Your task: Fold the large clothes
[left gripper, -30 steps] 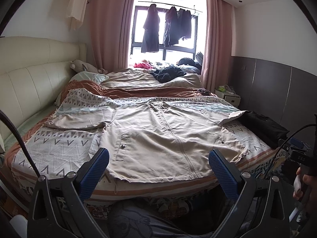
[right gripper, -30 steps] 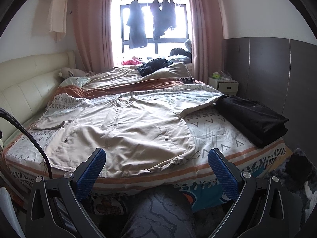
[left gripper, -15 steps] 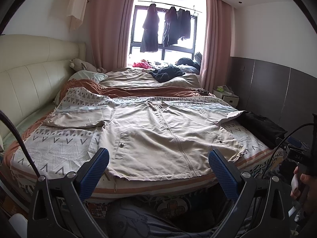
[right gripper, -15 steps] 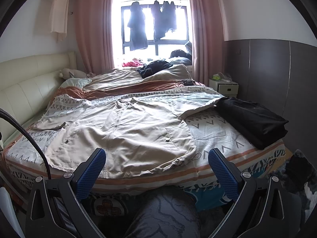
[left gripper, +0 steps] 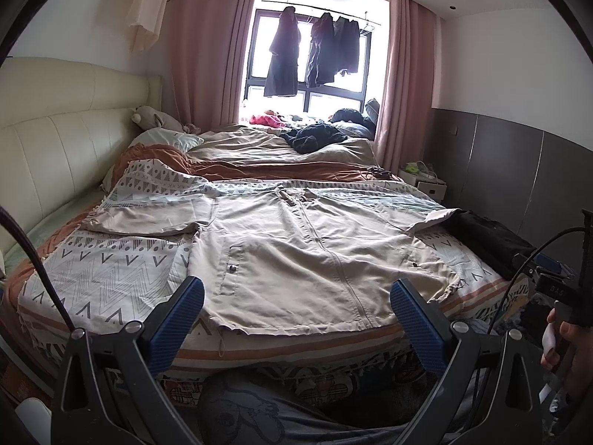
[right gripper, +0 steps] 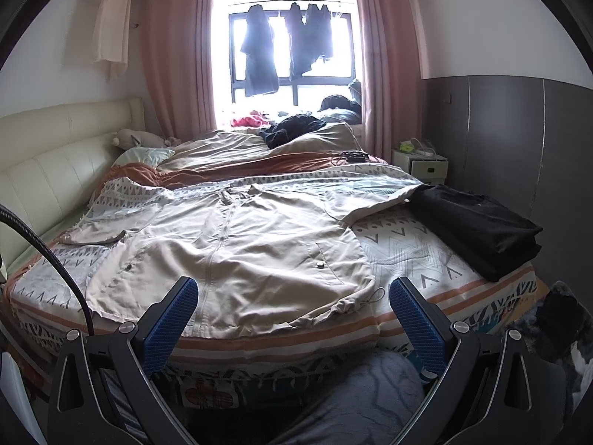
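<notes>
A large beige zip jacket [left gripper: 296, 252] lies spread flat, front up, on the patterned bedspread [left gripper: 111, 270], hem toward me and sleeves out to both sides. It also shows in the right wrist view [right gripper: 241, 252]. My left gripper [left gripper: 296, 315] is open and empty, held in front of the hem near the bed's foot edge. My right gripper [right gripper: 292, 315] is open and empty, also short of the hem, toward the jacket's right side.
A folded black garment [right gripper: 478, 230] lies on the bed's right edge by the jacket's right sleeve. A rumpled duvet [left gripper: 278, 148] and dark clothes [left gripper: 315, 137] lie at the far end. A white nightstand [right gripper: 422, 167] stands at the right wall. The padded headboard [left gripper: 55, 163] runs along the left.
Both grippers have risen slightly and stayed open. The jacket has not moved.
</notes>
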Available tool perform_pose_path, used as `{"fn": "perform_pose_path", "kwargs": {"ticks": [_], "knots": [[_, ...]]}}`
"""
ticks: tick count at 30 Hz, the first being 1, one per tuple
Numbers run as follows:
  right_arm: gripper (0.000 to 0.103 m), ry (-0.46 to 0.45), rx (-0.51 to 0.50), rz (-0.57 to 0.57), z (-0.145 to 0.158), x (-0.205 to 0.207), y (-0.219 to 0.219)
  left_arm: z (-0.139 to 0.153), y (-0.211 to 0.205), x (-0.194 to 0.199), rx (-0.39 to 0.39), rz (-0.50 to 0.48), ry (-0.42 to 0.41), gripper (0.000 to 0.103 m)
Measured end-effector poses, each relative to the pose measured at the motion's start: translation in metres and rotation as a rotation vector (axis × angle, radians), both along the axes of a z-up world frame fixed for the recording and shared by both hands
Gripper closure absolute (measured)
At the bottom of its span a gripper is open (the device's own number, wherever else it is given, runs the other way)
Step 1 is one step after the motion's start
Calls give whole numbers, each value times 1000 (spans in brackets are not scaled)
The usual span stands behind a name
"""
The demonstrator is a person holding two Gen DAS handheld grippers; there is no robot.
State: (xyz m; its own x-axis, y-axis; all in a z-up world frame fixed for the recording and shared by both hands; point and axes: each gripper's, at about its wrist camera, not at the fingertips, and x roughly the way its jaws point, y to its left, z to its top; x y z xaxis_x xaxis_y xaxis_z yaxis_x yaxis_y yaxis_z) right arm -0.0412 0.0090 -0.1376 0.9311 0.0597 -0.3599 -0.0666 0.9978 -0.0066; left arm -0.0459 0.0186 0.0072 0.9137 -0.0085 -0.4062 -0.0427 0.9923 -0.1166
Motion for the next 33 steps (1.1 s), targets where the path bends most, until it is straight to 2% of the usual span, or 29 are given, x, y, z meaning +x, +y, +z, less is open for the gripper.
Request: {"fn": "perform_pose_path", "kwargs": {"ticks": [12, 20, 27, 30, 33], "knots": [[0, 10, 13, -1, -7, 13, 12, -4, 22, 2, -15, -21, 13, 0], [0, -7, 15, -24, -1, 24, 25, -8, 42, 7, -26, -38, 14, 0], [0, 5, 38, -21, -4, 46, 46, -6, 68, 17, -31, 4, 22, 0], [0, -1, 0, -7, -6, 64, 60, -7, 81, 26, -33, 54, 13, 0], [0, 9, -14, 54, -8, 83, 74, -9, 95, 38, -59, 96, 18, 0]]}}
